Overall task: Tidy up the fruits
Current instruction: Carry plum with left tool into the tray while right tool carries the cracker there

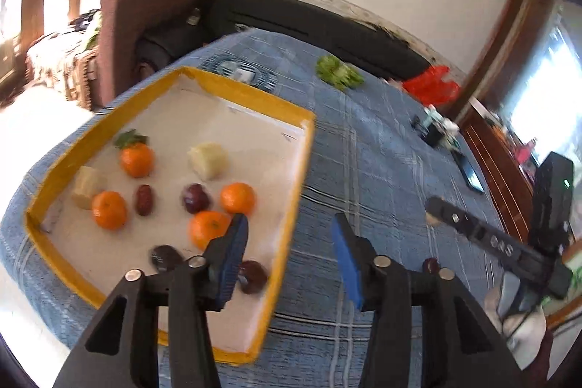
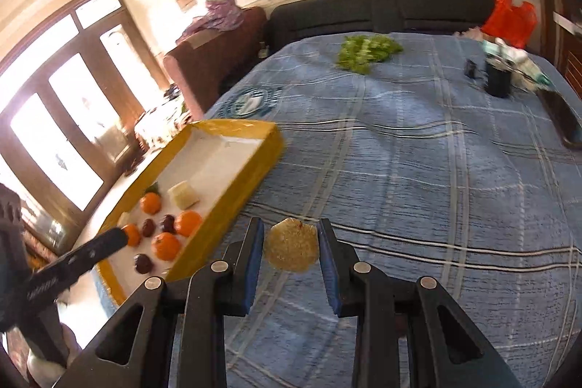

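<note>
A yellow-rimmed tray (image 1: 302, 170) with a white floor lies on the blue plaid bedspread (image 1: 382, 170). It holds several oranges (image 1: 137, 159), dark red fruits (image 1: 195, 197) and pale cut pieces (image 1: 208, 159). My left gripper (image 1: 289, 255) is open and empty, over the tray's right rim. A small dark fruit (image 1: 431, 265) lies on the spread to its right. My right gripper (image 2: 291, 259) is shut on a pale yellow cut fruit piece (image 2: 291, 249), held above the spread right of the tray (image 2: 232, 206).
A green leafy bunch (image 2: 367, 51) lies far up the spread. A black cup (image 2: 497, 79), a phone (image 2: 562, 122) and a red bag (image 2: 509, 17) are at the far right. A brown armchair (image 1: 120, 35) stands beyond the tray.
</note>
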Tool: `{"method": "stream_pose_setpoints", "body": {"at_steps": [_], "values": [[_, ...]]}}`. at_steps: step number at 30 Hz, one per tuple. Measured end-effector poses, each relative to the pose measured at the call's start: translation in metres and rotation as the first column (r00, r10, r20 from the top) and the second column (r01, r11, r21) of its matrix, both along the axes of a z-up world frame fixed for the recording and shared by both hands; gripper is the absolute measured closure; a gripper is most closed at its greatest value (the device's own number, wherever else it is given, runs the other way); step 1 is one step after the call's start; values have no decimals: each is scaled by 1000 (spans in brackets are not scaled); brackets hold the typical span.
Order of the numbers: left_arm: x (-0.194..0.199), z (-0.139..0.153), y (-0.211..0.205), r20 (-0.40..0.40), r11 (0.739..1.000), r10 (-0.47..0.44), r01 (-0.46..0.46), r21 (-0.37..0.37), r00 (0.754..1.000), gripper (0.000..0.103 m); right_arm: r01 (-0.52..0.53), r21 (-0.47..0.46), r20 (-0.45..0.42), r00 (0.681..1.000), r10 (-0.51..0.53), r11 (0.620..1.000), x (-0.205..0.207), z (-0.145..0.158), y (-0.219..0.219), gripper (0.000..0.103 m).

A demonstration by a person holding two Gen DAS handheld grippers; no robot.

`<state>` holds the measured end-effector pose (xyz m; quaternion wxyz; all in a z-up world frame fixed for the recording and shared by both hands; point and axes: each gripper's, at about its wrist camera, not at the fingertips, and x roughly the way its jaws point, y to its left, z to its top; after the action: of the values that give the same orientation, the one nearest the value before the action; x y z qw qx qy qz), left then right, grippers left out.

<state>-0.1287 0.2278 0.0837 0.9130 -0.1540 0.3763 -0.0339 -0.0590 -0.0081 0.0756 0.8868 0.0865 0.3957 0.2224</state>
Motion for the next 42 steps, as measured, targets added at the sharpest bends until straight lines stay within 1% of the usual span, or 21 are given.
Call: {"method": "stream_pose_setpoints", "body": {"at_steps": [1,4,7,9,11,14,15,16,18,20,22,25,27,30,31,32,34,36,38,41,42], "values": [[3,-3,-10,-9,999,-34,34,3,999,51,28,-6,-5,1000,-28,1000,2,-4,-11,70],[13,-12,-45,-41,992,-127,128,15,991,51,117,-10,-33,993,-117,993,7,-18,-52,70],[20,-20,-81,-72,974,-221,223,22,973,51,201,-14,-56,978,-201,980,7,-33,-94,71],[23,-24,-106,-83,957,-285,288,31,955,51,244,12,-86,966,-242,970,9,-43,-122,71],[26,-27,-133,-90,933,-353,358,43,931,50,281,53,-117,955,-273,958,9,-53,-147,71],[28,-32,-176,-97,882,-464,470,44,880,46,326,114,-137,941,-311,938,4,-60,-175,71],[28,-34,-186,-101,868,-488,494,44,867,46,337,135,-141,937,-318,932,3,-61,-181,71],[28,-36,-201,-106,847,-524,530,45,845,46,349,167,-146,934,-327,922,2,-61,-188,71],[27,-40,-223,-112,816,-567,575,62,816,46,361,210,-146,931,-336,909,1,-61,-197,71],[27,-46,-242,-123,793,-591,602,87,797,46,365,234,-150,929,-338,901,0,-62,-200,71],[27,-51,-255,-134,781,-603,617,101,786,46,363,254,-160,930,-331,897,0,-64,-201,71],[35,-59,-268,-151,765,-623,638,87,768,46,356,267,-155,933,-324,896,0,-62,-202,71],[34,-65,-273,-166,759,-626,644,98,762,46,351,267,-146,935,-322,898,-1,-61,-202,71],[34,-72,-277,-185,751,-633,654,90,752,46,343,261,-142,938,-316,902,-1,-61,-199,71],[31,-72,-279,-188,749,-632,655,100,752,49,341,258,-141,939,-314,904,-1,-61,-199,71],[29,-74,-281,-189,748,-630,654,111,753,62,339,255,-141,940,-312,906,-1,-61,-197,71],[27,-75,-282,-188,745,-630,655,127,753,76,336,246,-137,941,-311,909,-2,-61,-196,71],[25,-73,-280,-176,756,-616,639,143,768,76,335,233,-130,941,-312,913,-2,-61,-194,71],[24,-69,-271,-158,775,-600,619,130,785,76,332,217,-119,942,-313,918,-2,-60,-191,71],[24,-58,-249,-126,817,-554,567,108,823,76,329,194,-95,944,-316,924,-3,-58,-188,71],[25,-54,-243,-119,827,-542,553,102,832,76,328,189,-89,944,-316,926,-4,-57,-187,71]]}}
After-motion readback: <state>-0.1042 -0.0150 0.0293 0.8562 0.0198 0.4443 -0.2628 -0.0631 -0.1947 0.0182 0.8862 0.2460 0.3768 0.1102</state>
